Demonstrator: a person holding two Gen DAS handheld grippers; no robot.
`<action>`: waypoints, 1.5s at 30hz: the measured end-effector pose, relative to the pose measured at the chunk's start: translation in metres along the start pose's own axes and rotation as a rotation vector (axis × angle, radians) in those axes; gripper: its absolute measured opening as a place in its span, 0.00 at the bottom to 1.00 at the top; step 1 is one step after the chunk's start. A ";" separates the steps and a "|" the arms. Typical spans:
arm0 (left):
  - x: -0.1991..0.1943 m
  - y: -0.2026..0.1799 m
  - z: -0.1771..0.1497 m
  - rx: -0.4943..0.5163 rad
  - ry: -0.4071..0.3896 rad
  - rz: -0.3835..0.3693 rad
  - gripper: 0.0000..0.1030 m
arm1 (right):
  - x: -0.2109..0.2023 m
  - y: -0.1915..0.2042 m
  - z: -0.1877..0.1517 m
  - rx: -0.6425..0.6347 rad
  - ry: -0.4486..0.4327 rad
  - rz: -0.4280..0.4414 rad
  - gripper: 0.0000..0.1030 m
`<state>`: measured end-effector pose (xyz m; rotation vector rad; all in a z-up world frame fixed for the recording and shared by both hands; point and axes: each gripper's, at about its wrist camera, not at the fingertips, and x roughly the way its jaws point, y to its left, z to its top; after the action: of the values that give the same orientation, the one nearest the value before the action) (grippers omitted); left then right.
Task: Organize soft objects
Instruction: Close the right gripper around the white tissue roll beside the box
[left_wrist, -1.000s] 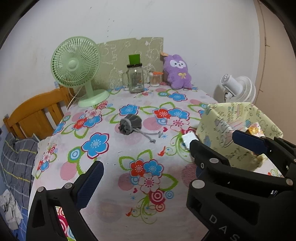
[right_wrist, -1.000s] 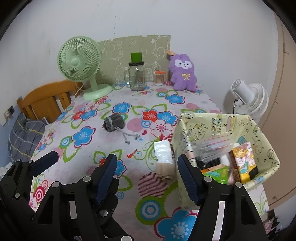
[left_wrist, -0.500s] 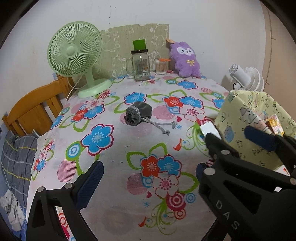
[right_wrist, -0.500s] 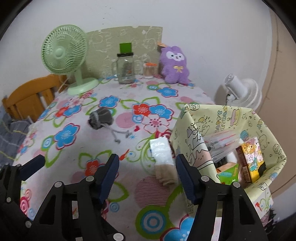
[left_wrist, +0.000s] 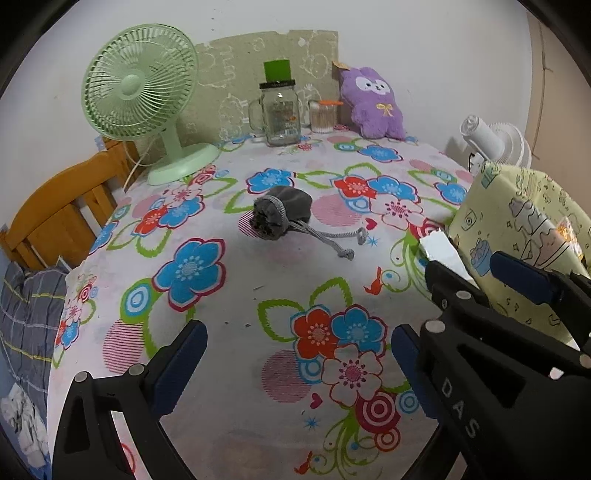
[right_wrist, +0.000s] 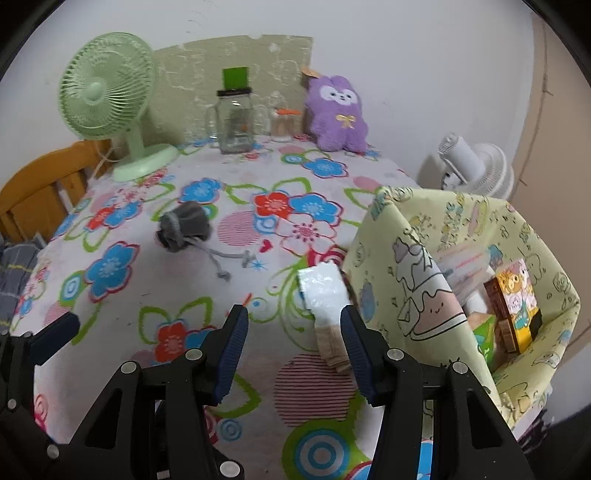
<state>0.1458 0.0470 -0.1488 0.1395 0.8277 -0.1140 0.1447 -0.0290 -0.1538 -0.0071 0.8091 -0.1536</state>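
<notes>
Nearest, right claw (right_wrist: 293, 341) gaping wide, empty, hovering low over the desk (right_wrist: 155, 288) with its right finger just beside a wrapped packet (right_wrist: 327, 310). Left claw (left_wrist: 295, 354) likewise wide open, gripping nothing, aimed across the flowered cloth. Judged an approach step: reaching for the first soft item, nothing lifted yet.

Packet lying flat on the desk, touching or nearly touching the near wall of the bin (right_wrist: 417, 266). Looks like folded beige fabric in clear plastic; contents not certain. Next move probably calls for shifting the right claw slightly rightward to straddle the packet, lowering, then closing gently, since plastic may slip and the bin wall crowds one finger.

Further out, grey pouch (left_wrist: 282, 212) mid-desk, drawstring trailing toward the bin; well apart from both claws, within the left claw's line.

Bin at the desk's right edge, fabric-sided, open-topped, already partly filled: a cartoon-printed box (right_wrist: 517, 306) upright, a green carton (right_wrist: 484, 334) beside it, a clear sleeve behind. Exact count hidden.

Farthest, glass jar (left_wrist: 279, 110), seemingly empty, lid on; purple plush (left_wrist: 373, 101) against the wall.
</notes>
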 end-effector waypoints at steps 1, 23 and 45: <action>0.003 -0.001 0.000 0.006 0.004 -0.002 0.98 | 0.003 -0.001 -0.001 0.008 0.000 -0.013 0.53; 0.038 -0.013 -0.001 0.055 0.090 0.018 0.98 | 0.055 -0.014 -0.007 0.026 0.100 -0.001 0.17; 0.024 -0.001 0.030 0.033 0.032 0.059 0.97 | 0.043 -0.002 0.027 0.008 0.066 0.190 0.05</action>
<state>0.1838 0.0401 -0.1462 0.1968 0.8533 -0.0700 0.1938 -0.0383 -0.1660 0.0827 0.8703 0.0225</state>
